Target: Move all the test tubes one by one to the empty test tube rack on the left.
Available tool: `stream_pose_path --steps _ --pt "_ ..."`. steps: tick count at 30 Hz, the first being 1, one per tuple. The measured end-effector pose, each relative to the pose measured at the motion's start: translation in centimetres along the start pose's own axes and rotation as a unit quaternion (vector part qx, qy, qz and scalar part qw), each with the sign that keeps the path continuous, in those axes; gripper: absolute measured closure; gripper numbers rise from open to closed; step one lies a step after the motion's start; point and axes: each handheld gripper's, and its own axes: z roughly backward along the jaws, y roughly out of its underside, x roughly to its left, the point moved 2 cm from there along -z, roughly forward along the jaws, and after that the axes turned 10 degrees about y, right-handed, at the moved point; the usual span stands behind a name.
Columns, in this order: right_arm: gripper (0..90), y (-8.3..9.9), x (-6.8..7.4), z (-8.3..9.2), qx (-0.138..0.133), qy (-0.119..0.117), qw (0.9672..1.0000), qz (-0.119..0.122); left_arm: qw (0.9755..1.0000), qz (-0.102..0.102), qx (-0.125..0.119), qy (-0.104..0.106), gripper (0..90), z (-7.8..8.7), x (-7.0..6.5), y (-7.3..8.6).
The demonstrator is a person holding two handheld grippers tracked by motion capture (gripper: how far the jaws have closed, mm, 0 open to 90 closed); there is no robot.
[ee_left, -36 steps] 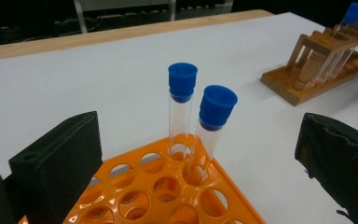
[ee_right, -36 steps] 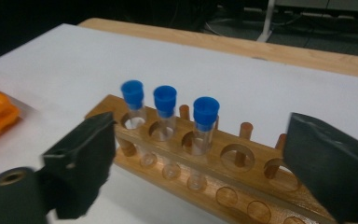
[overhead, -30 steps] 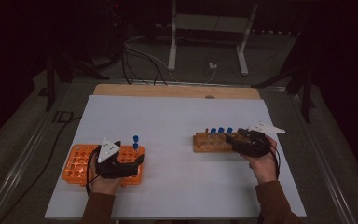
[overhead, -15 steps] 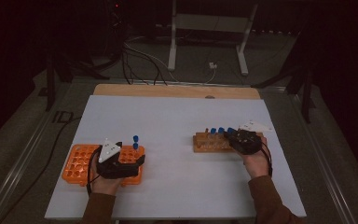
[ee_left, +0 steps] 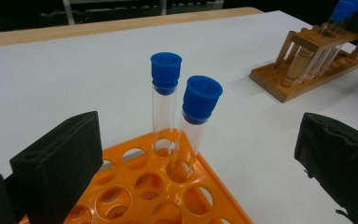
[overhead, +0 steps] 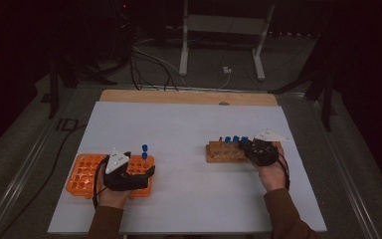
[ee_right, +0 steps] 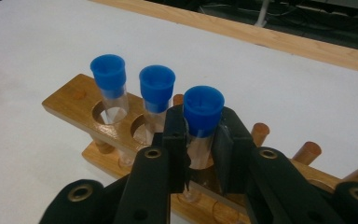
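- The right gripper [ee_right: 199,140] pinches a blue-capped tube [ee_right: 202,122] just below its cap; its jaws have just been closing, and the pads now press on the glass from both sides.
- That tube stands upright in a hole of the wooden rack [ee_right: 70,108], nearest the camera of three capped tubes in a row.
- The other two tubes [ee_right: 156,95] stand beside it in the same rack, apart from the jaws.
- Short wooden pegs [ee_right: 306,151] stick up along the rack's far side.
- In the high view the right gripper [overhead: 256,149] sits at the right end of the wooden rack [overhead: 221,152], on the right half of the white table [overhead: 189,129].
- The left gripper [ee_left: 200,154] has its jaws spread wide, holding nothing.
- Between and beyond those jaws, two capped tubes [ee_left: 193,126] stand in a corner of the orange rack [ee_left: 140,186], one tilted slightly.
- In the high view the left gripper [overhead: 149,172] rests over the orange rack [overhead: 82,172], near the table's left front, well apart from the wooden rack.
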Motion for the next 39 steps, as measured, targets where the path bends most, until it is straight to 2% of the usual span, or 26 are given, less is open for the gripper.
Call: stream_pose_path --steps 7,15,23,28,33,39 --pt "76.9 -0.6 -0.4 0.7 -0.009 0.005 0.9999 -0.011 1.0000 0.001 0.001 0.001 1.6 0.0 0.0 0.0" --pt "76.9 -2.1 -0.9 2.5 -0.031 0.002 0.9993 -0.023 1.0000 -0.001 0.001 0.001 1.6 0.0 0.0 0.0" --pt "76.9 -3.7 -1.1 4.3 -0.050 0.003 0.9985 -0.024 1.0000 -0.003 0.001 0.001 1.6 -0.1 -0.2 0.0" --pt "76.9 -4.2 -1.0 5.2 -0.058 0.002 0.9982 -0.016 1.0000 -0.005 0.000 0.001 1.6 -0.1 -0.3 0.0" --pt "76.9 -4.2 -0.8 5.6 -0.053 -0.012 0.9984 -0.017 0.9999 -0.010 -0.003 -0.003 1.6 0.0 -0.5 -0.1" --pt "76.9 -4.1 0.0 5.9 -0.051 -0.029 0.9982 -0.012 0.9995 -0.023 -0.020 -0.012 1.7 0.3 -1.0 -0.5"
